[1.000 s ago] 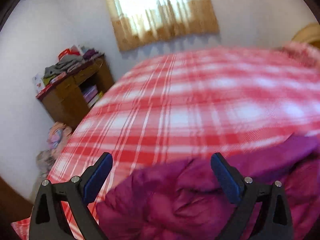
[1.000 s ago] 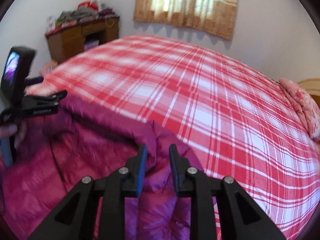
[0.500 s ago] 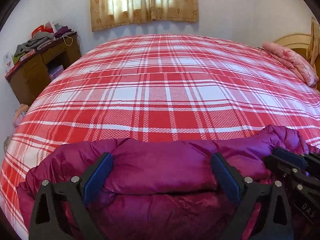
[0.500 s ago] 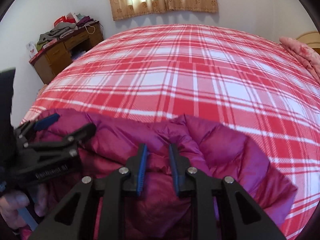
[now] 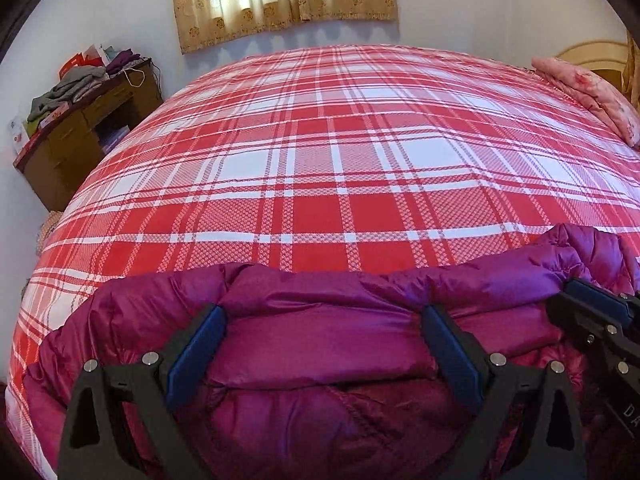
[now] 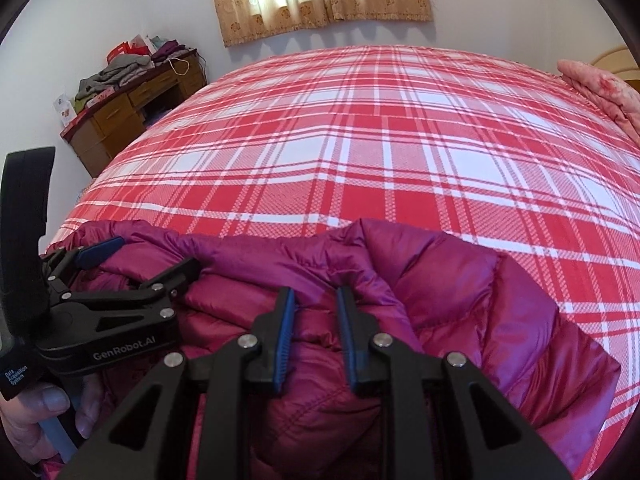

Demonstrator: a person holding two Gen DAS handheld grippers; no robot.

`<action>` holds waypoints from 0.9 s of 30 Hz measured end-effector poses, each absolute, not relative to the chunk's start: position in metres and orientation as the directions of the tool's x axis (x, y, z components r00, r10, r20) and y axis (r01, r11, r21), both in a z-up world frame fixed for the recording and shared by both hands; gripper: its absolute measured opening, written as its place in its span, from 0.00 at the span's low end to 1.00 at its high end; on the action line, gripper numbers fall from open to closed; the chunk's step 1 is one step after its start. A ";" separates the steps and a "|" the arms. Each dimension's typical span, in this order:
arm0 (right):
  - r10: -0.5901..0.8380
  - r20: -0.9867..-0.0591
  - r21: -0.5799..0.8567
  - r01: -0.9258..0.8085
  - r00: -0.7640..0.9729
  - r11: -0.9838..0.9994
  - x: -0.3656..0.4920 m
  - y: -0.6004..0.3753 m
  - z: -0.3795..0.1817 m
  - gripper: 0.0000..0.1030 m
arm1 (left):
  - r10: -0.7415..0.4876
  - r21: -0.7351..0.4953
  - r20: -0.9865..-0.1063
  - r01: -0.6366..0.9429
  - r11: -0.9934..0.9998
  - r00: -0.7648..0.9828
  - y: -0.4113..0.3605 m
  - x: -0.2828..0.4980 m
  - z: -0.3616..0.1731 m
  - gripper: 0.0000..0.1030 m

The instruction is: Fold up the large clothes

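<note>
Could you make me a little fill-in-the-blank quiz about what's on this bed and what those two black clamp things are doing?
1. The puffy magenta quilted jacket lies on a red-and-white ____ bedspread.
2. The right gripper pinches a fold of the ____.
3. The left gripper has its jaws wide ____.
4. A pile of clothes sits on the brown wooden ____ by the wall.

Missing words: plaid; jacket; open; desk

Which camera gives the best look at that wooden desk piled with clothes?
The right wrist view: the brown wooden desk shows its top, drawers and open gap, with the heap of clothes clearly visible. The left wrist view squeezes the same desk into the warped left edge.
</note>
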State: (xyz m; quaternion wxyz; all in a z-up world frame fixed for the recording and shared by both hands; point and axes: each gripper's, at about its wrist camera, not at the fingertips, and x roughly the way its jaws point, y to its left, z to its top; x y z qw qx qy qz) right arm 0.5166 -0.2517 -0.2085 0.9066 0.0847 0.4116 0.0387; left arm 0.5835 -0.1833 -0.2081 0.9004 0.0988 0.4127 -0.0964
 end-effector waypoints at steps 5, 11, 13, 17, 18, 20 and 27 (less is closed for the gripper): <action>0.120 -0.745 0.160 0.001 0.656 0.987 0.519 -0.248 -0.210 0.23 | -0.080 0.112 -0.760 0.251 0.962 0.645 -0.185 0.583 -0.209 0.97; 0.116 -0.749 0.154 0.002 0.653 0.988 0.520 -0.247 -0.211 0.23 | -0.079 0.111 -0.759 0.249 0.962 0.646 -0.185 0.584 -0.209 0.97; 0.115 -0.750 0.154 0.003 0.652 0.988 0.521 -0.247 -0.211 0.23 | -0.078 0.113 -0.760 0.249 0.962 0.646 -0.186 0.584 -0.209 0.97; 0.116 -0.751 0.155 0.002 0.650 0.988 0.522 -0.248 -0.211 0.23 | -0.074 0.118 -0.760 0.248 0.962 0.646 -0.186 0.584 -0.210 0.97; 0.115 -0.751 0.153 0.003 0.650 0.988 0.522 -0.248 -0.211 0.23 | -0.072 0.120 -0.760 0.248 0.961 0.646 -0.186 0.585 -0.210 0.97; 0.114 -0.752 0.152 0.003 0.649 0.988 0.523 -0.248 -0.212 0.23 | -0.069 0.122 -0.760 0.247 0.961 0.646 -0.187 0.585 -0.210 0.97; 0.116 -0.753 0.153 0.002 0.648 0.988 0.524 -0.249 -0.212 0.23 | -0.070 0.121 -0.760 0.247 0.961 0.646 -0.187 0.585 -0.210 0.97</action>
